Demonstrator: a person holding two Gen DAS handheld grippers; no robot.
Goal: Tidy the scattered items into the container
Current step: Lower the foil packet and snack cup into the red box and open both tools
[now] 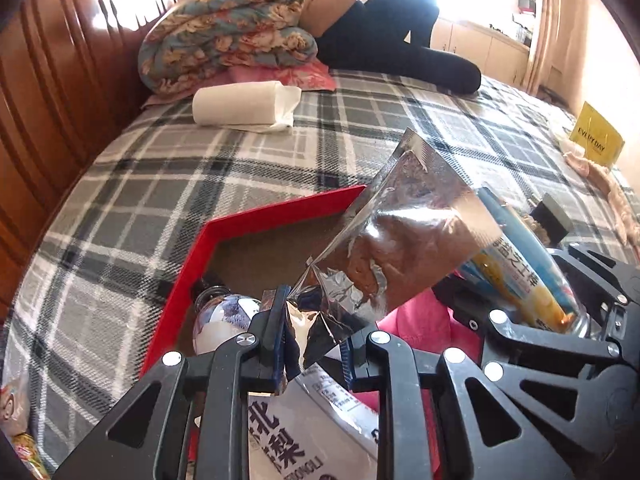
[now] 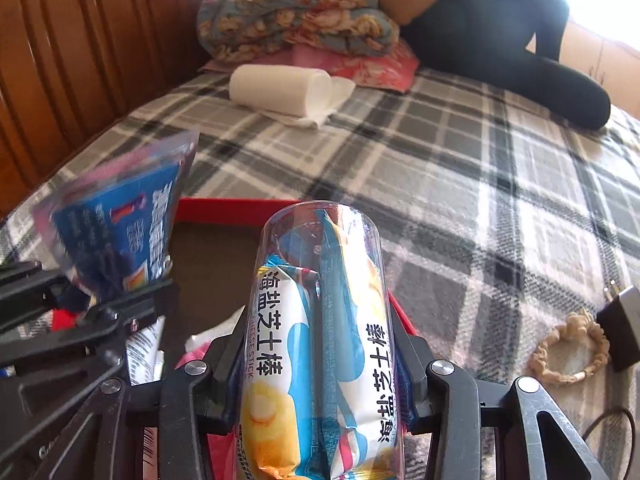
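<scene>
Over the red tray [image 1: 256, 220] on the plaid bed [image 1: 120, 200], the left tongs [image 1: 316, 354] pinch a silver foil pouch [image 1: 400, 236] by its corner; a bottle [image 1: 218, 316] and pink cloth [image 1: 424, 320] lie inside. From the right wrist, the right tongs [image 2: 316, 364] clamp a clear tube of cheese sticks [image 2: 320, 300] above the tray's near edge. A paper roll [image 2: 280, 88] lies by the wooden headboard [image 2: 80, 40].

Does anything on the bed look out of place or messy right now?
Yes. A toilet paper roll lies on its side on the plaid blanket, its loose end unrolled. A beaded bracelet and a dark charger lie outside the red box.
</scene>
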